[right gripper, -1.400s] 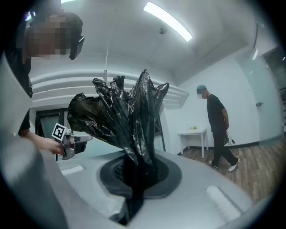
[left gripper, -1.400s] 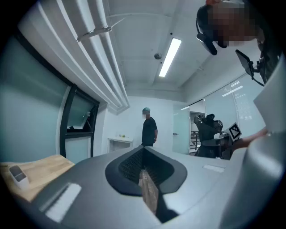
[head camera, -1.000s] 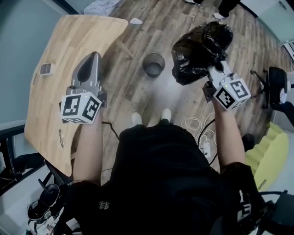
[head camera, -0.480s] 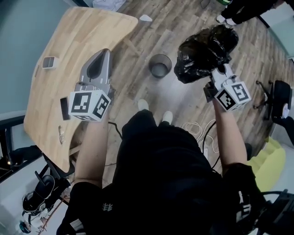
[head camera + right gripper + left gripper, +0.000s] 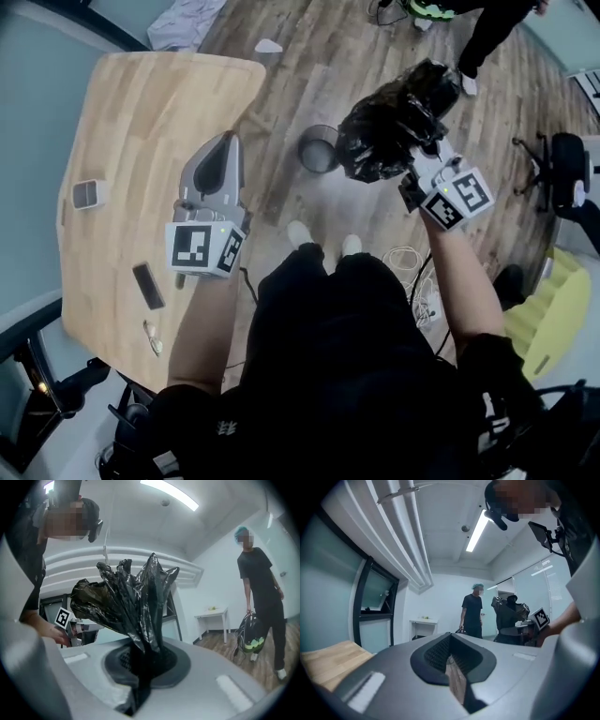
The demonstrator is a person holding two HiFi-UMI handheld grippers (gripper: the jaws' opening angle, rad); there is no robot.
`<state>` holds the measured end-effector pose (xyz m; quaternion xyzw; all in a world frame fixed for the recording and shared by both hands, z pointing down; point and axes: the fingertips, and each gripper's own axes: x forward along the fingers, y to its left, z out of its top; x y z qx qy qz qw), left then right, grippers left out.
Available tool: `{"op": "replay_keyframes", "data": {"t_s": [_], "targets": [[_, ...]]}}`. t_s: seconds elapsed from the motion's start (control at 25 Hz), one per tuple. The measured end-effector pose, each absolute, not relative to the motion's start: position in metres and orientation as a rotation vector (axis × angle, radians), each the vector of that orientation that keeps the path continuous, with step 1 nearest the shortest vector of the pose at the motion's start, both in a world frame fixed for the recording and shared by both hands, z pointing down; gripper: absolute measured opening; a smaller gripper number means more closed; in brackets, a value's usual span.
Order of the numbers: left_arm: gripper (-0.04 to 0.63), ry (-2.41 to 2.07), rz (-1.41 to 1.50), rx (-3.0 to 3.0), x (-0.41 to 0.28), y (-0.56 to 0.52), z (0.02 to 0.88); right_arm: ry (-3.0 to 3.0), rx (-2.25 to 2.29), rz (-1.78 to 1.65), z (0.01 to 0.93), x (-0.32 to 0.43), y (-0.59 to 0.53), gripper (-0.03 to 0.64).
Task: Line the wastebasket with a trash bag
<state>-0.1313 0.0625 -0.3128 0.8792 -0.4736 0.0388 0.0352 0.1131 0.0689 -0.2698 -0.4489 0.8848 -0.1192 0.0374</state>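
The wooden desk spreads at your left. The crumpled black trash bag is bunched in the air, just right of the small dark wastebasket standing on the floor. Your right gripper has its fingers clamped on the bag's gathered end. Your left gripper, over the desk's edge, has its fingers closed on nothing.

An office-like room: wooden tabletop at left, plank floor, wheeled office chair at right edge, strip light overhead.
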Motion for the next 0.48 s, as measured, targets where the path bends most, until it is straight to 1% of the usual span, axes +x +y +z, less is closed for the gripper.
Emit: {"op": "replay_keyframes", "data": {"t_s": [0.28, 0.48], "targets": [[0.006, -1.353, 0.176, 2.729, -0.115, 0.013, -0.254, 2.703, -1.429, -0.393, -0.226, 0.105, 0.024, 0.003], [0.006, -1.37, 0.216, 2.655, -0.117, -0.014, -0.194, 2.73, -1.379, -0.457, -0.167, 0.099, -0.019, 0.003]]}}
